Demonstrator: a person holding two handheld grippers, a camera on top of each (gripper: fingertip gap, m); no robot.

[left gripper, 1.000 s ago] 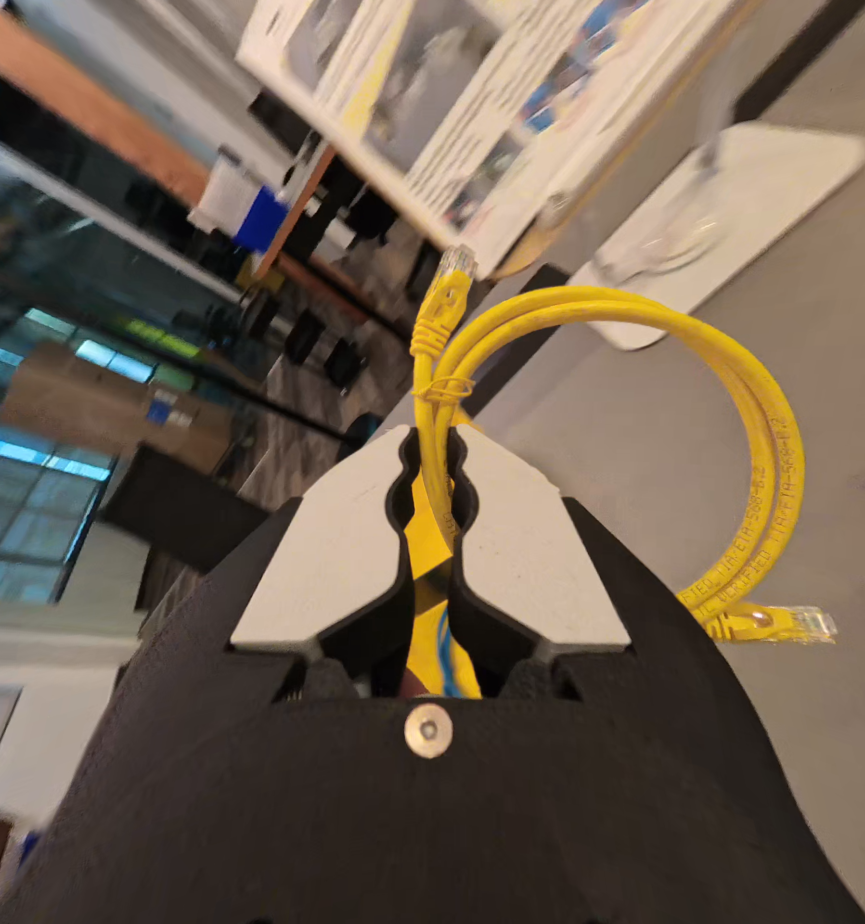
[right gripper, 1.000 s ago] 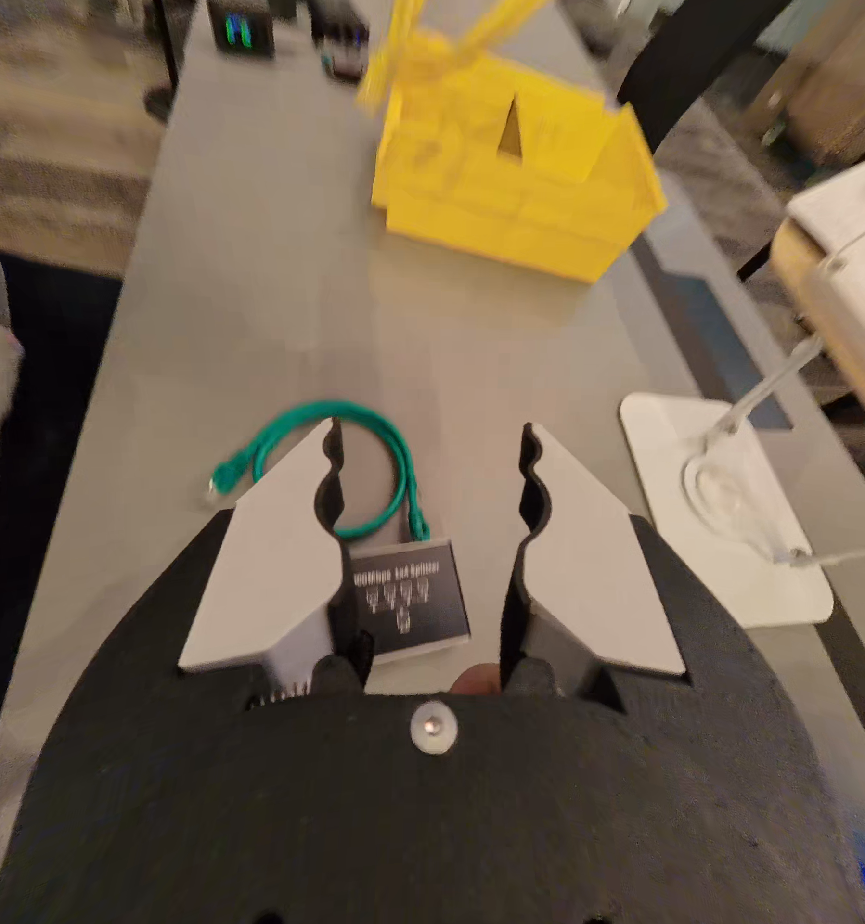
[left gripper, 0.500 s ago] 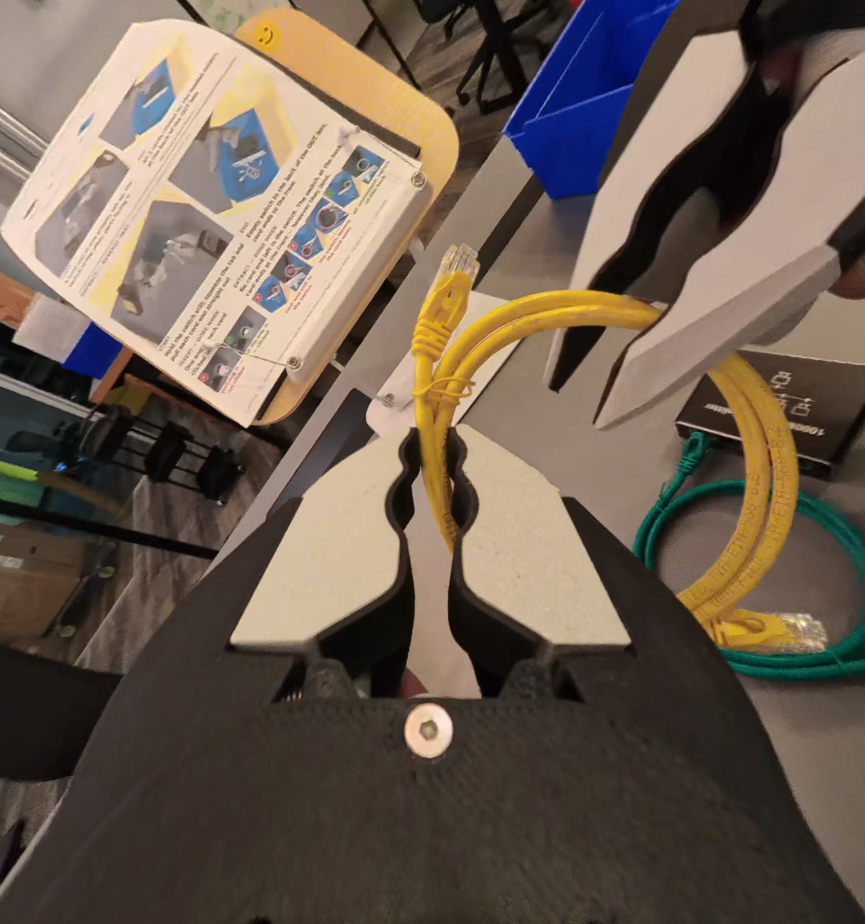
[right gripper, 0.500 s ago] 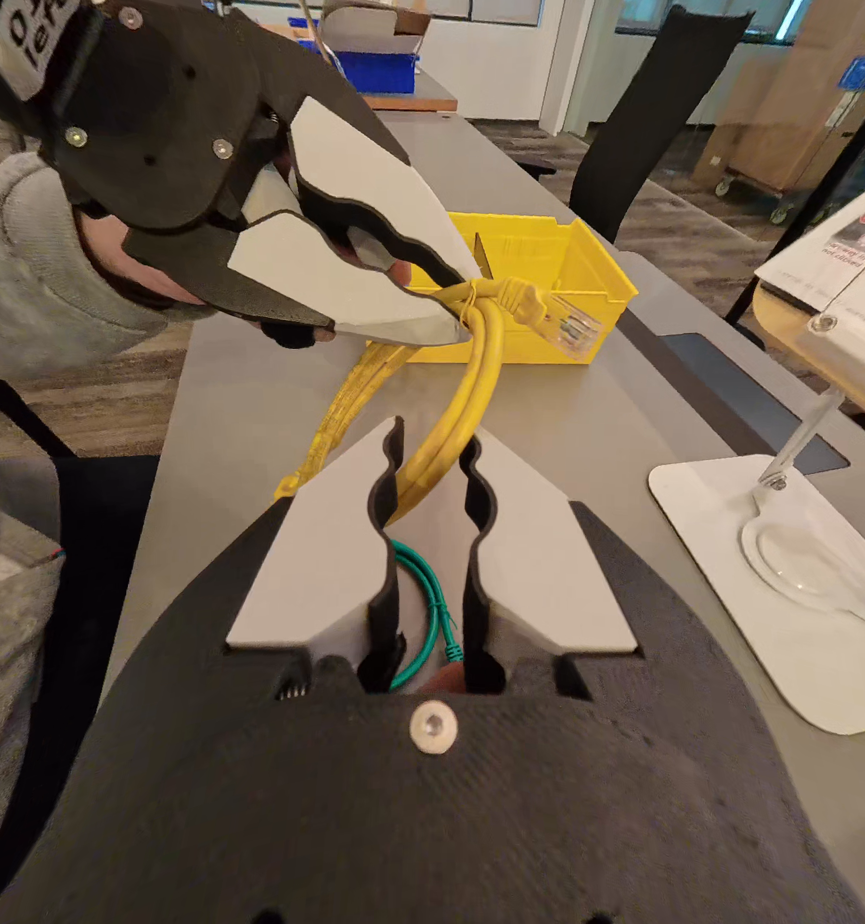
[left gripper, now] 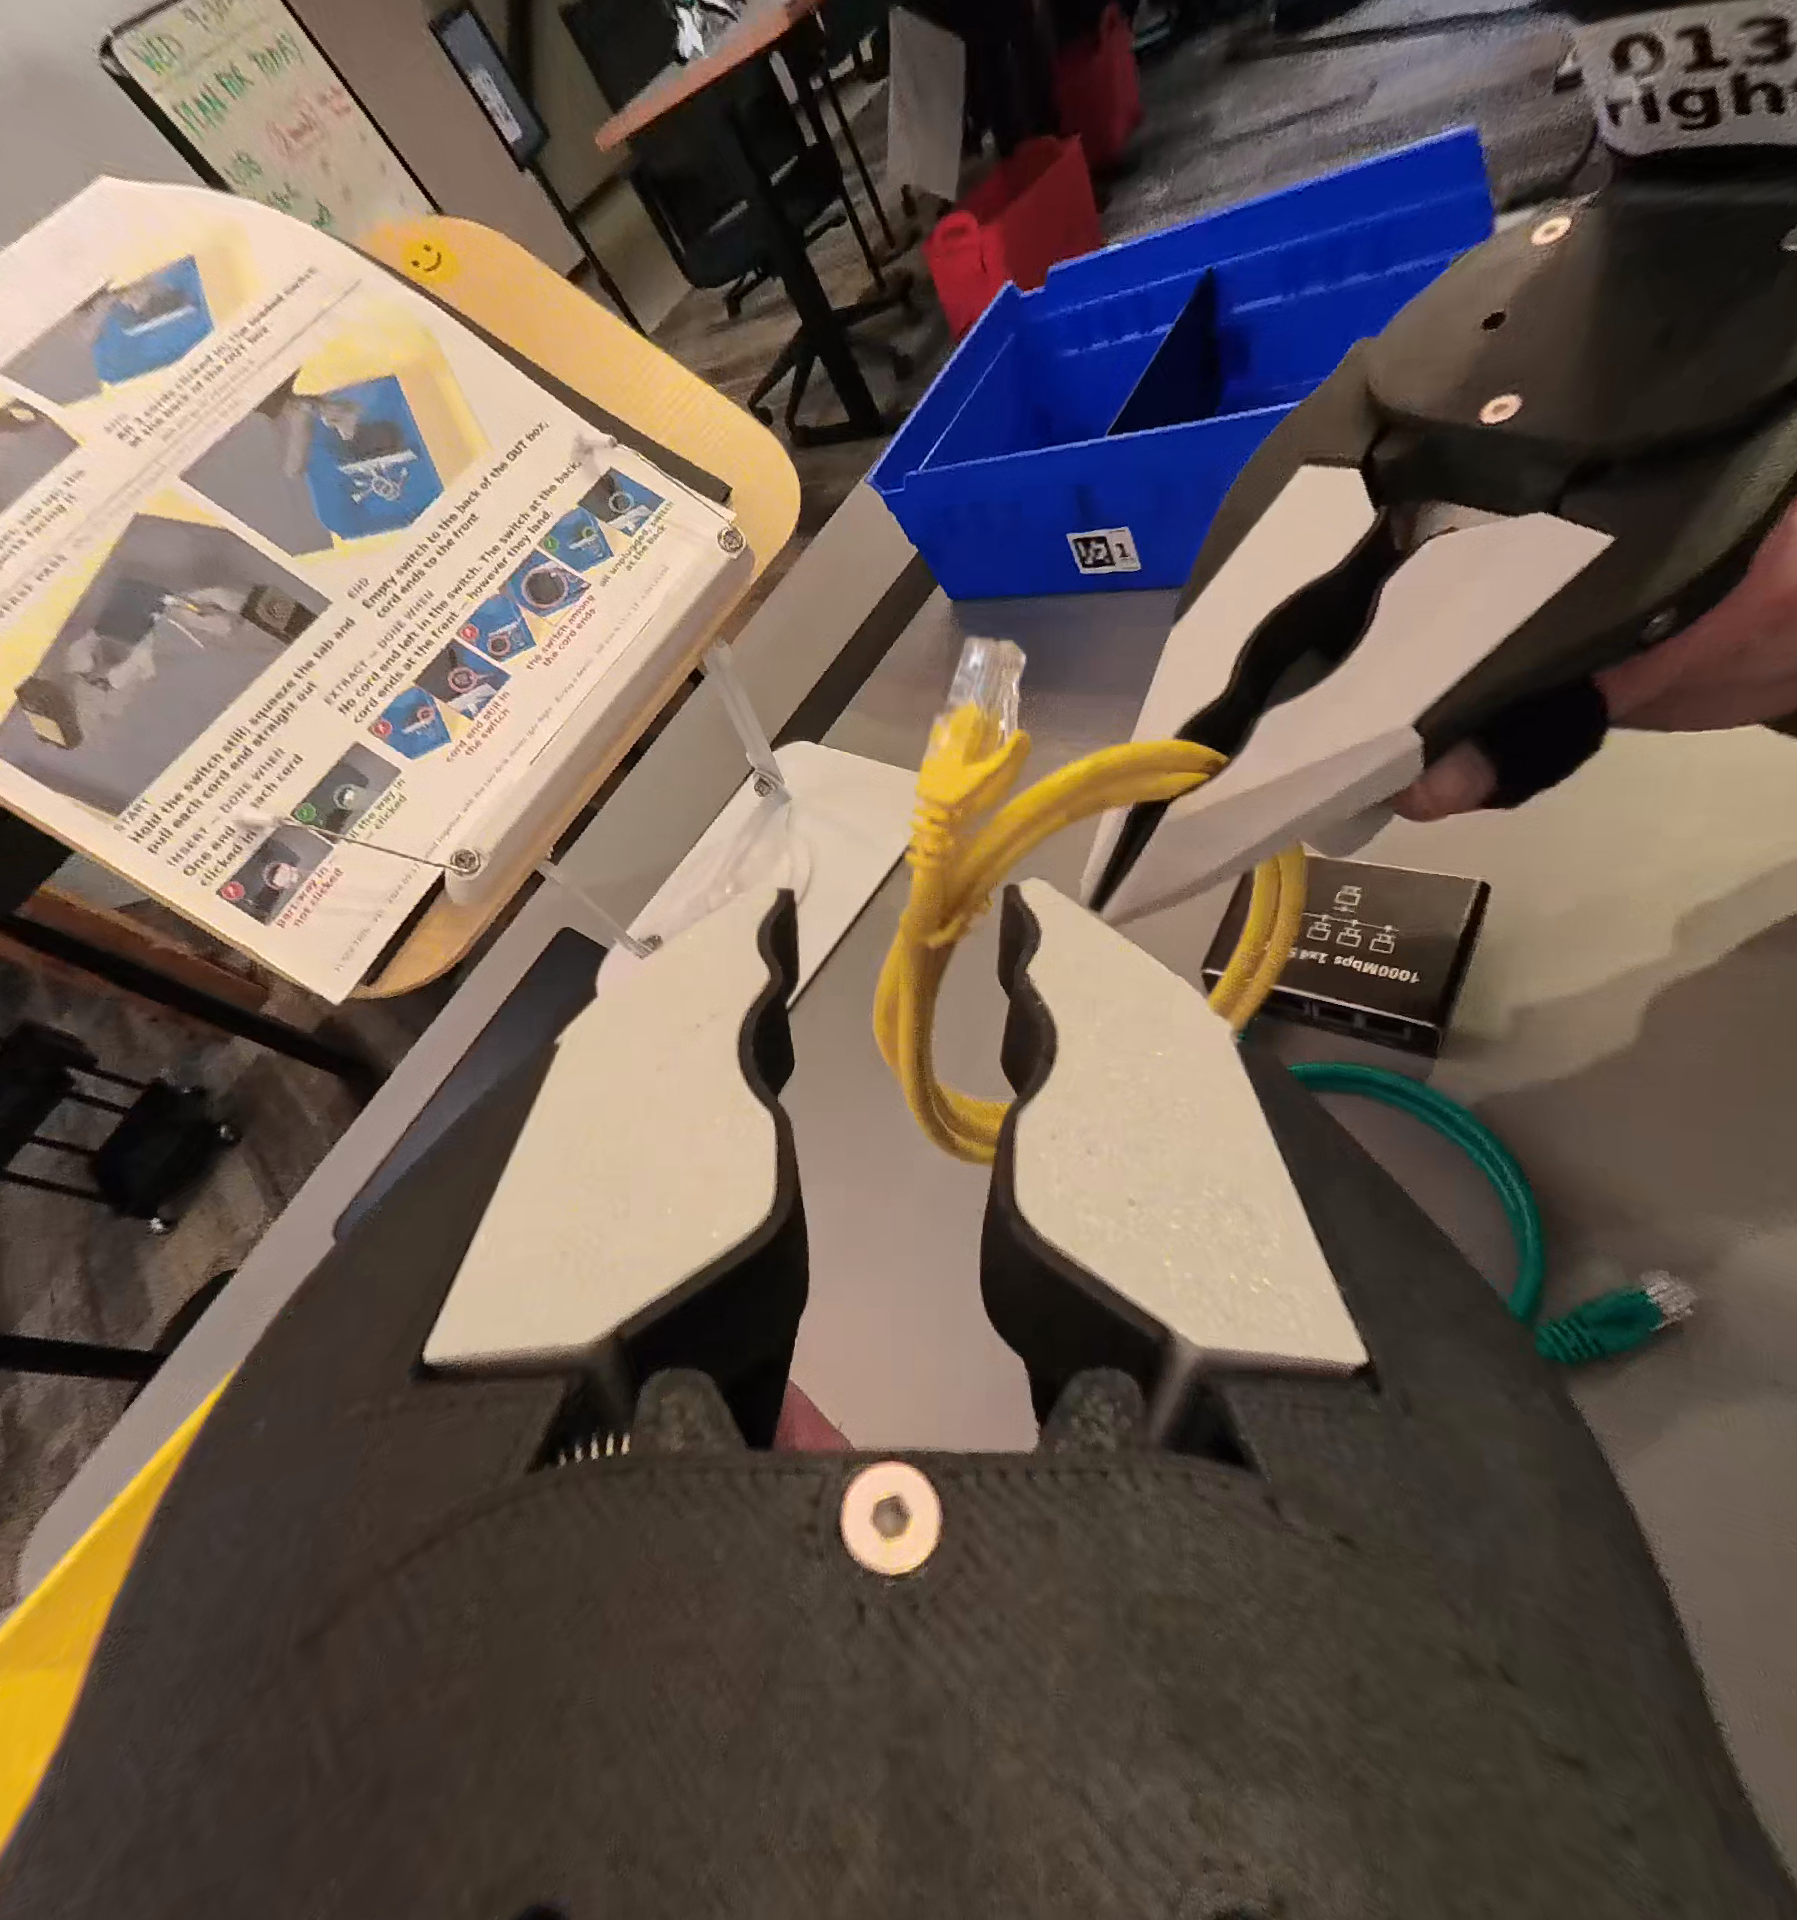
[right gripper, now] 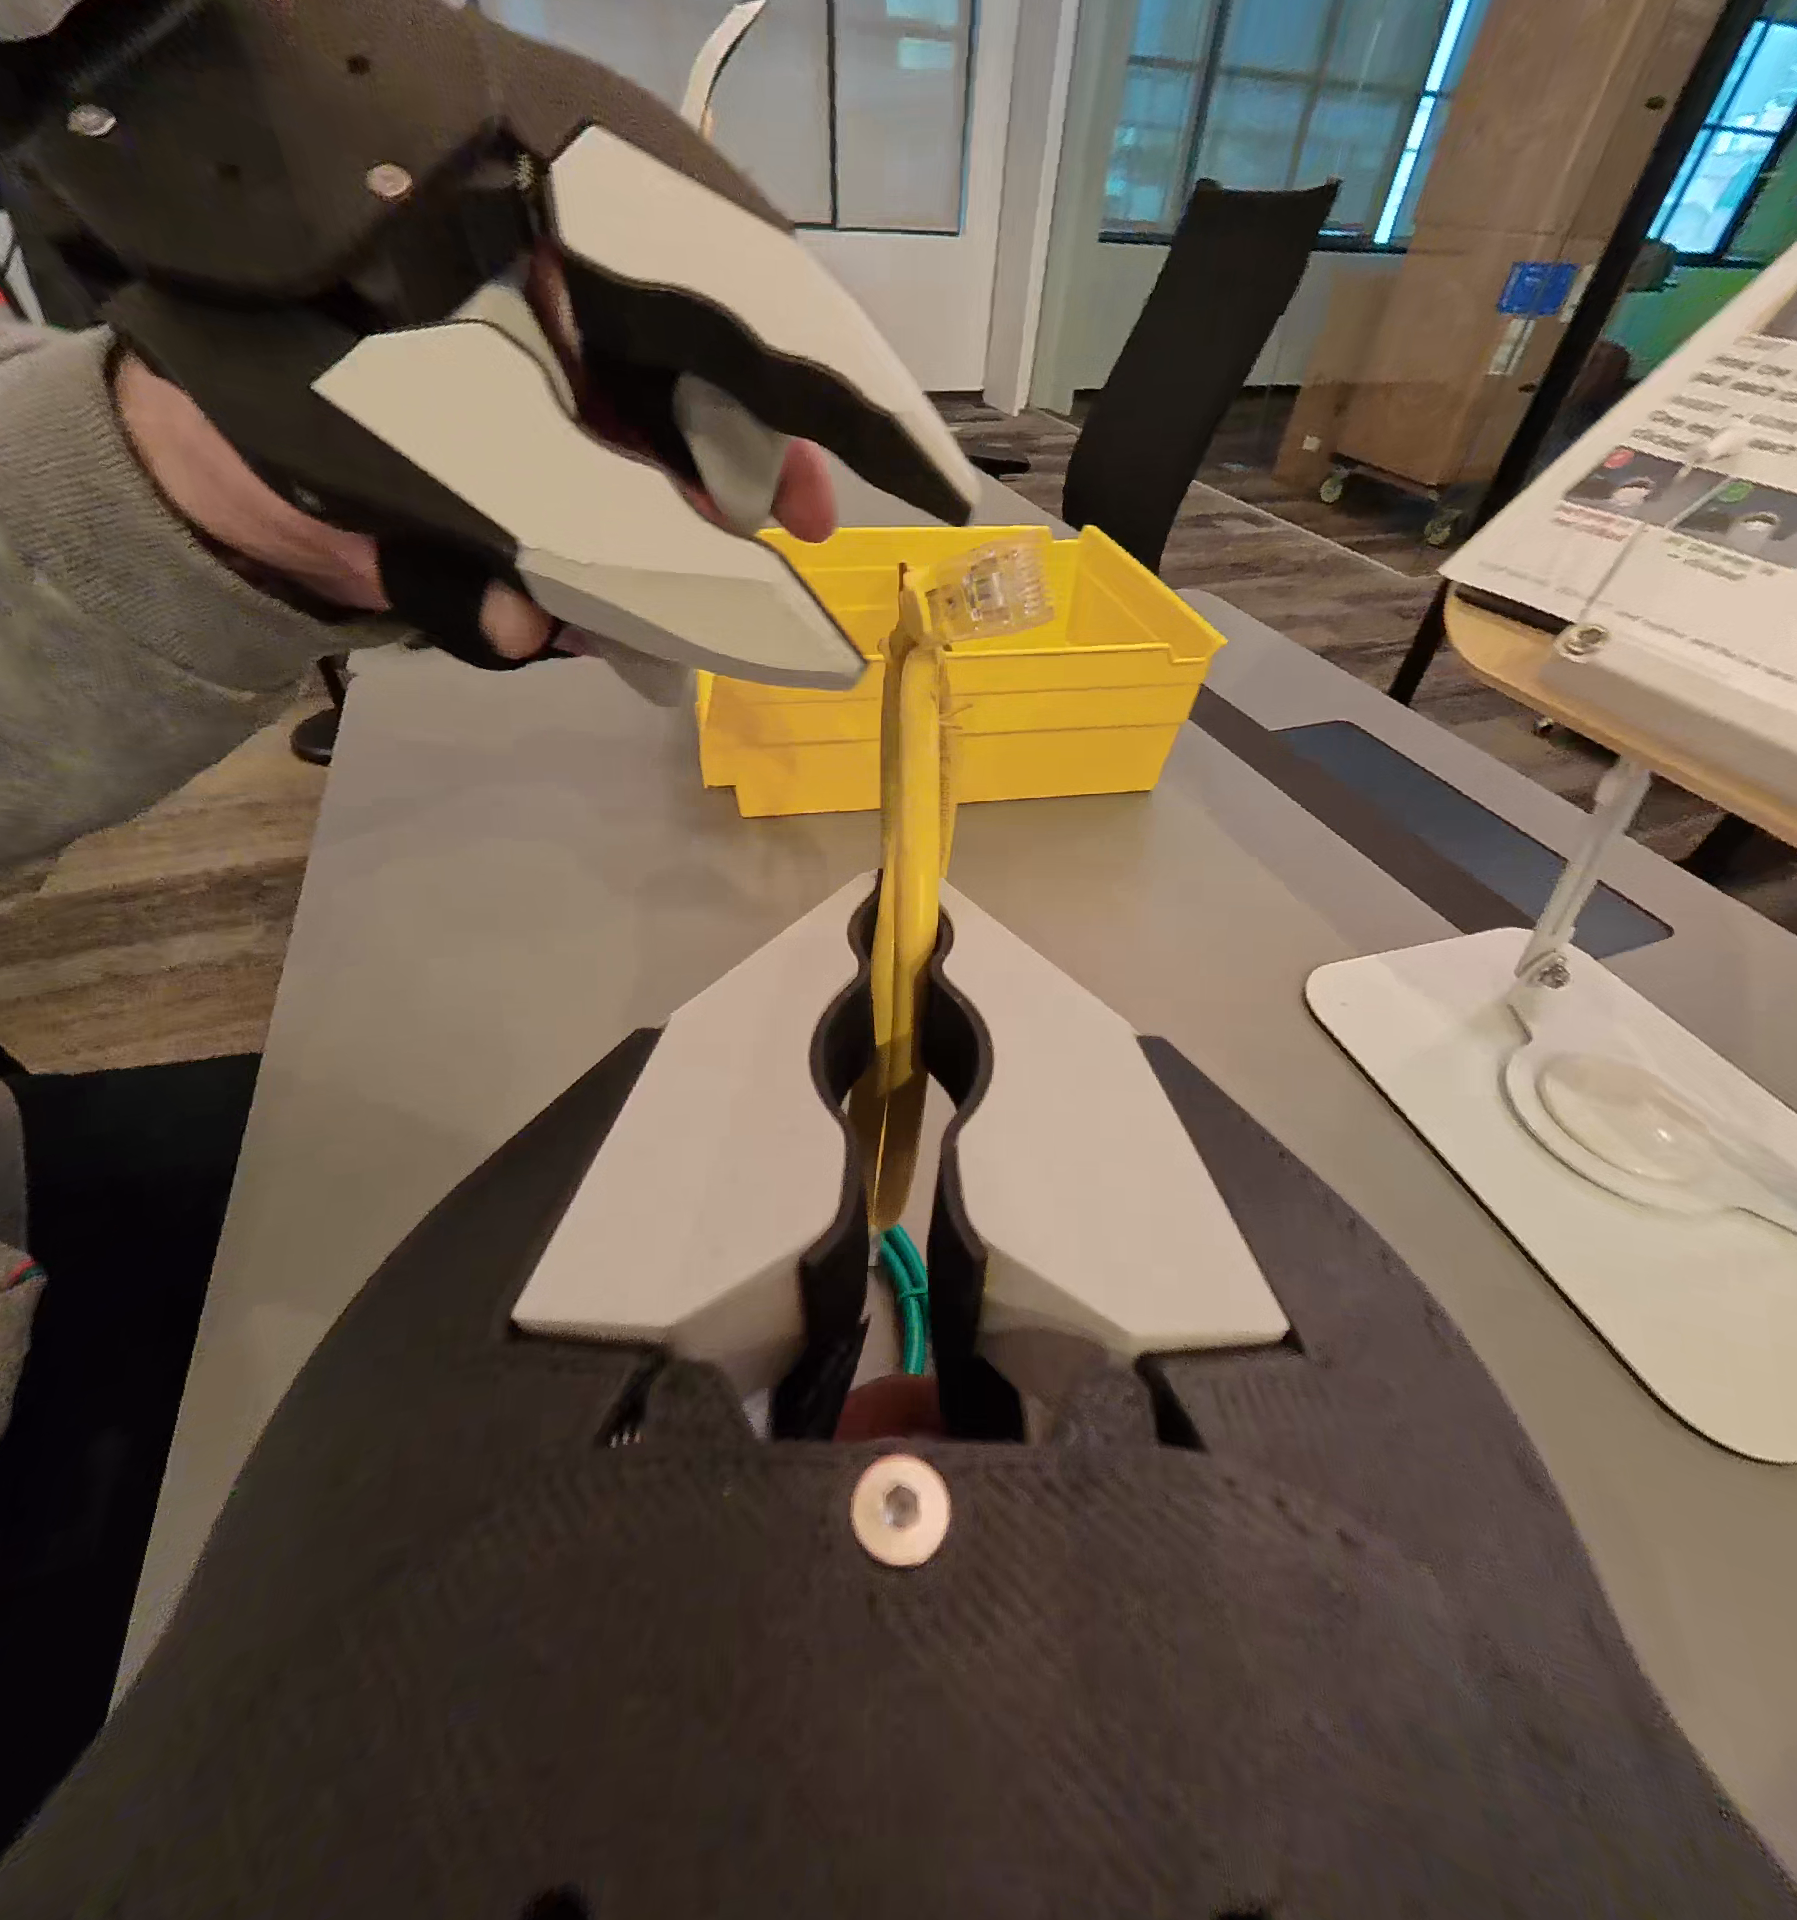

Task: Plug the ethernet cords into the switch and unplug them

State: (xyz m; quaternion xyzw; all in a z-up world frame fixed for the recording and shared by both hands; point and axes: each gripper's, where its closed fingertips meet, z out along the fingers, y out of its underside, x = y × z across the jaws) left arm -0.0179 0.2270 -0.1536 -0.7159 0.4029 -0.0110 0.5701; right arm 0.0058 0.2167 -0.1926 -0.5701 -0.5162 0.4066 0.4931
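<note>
A bundled yellow ethernet cord (left gripper: 935, 935) hangs above the grey table (left gripper: 1652, 1195), its clear plug pointing up. My right gripper (right gripper: 909, 894) is shut on this cord (right gripper: 915, 831); in the left wrist view it (left gripper: 1112, 899) comes in from the upper right. My left gripper (left gripper: 899, 899) is open, its fingers on either side of the cord and apart from it; in the right wrist view it (right gripper: 909, 587) hovers by the plug. A black switch (left gripper: 1361, 956) lies on the table with a green cord (left gripper: 1476, 1153) beside it, also glimpsed between the right fingers (right gripper: 904, 1288).
A blue bin (left gripper: 1133, 436) stands at the table's far end, a yellow bin (right gripper: 977, 707) at the other. An instruction board (left gripper: 302, 582) on a white stand base (right gripper: 1600, 1143) lines the table's edge. A person's sleeve (right gripper: 32, 582) is at the left. The tips of one gripper are about 5 cm away from the tips of the other. The right tips stand about 15 cm off the black switch (left gripper: 1361, 956).
My right gripper has shut on the yellow cord. My left gripper has opened and let the cord go, so the cord passed from left to right.
</note>
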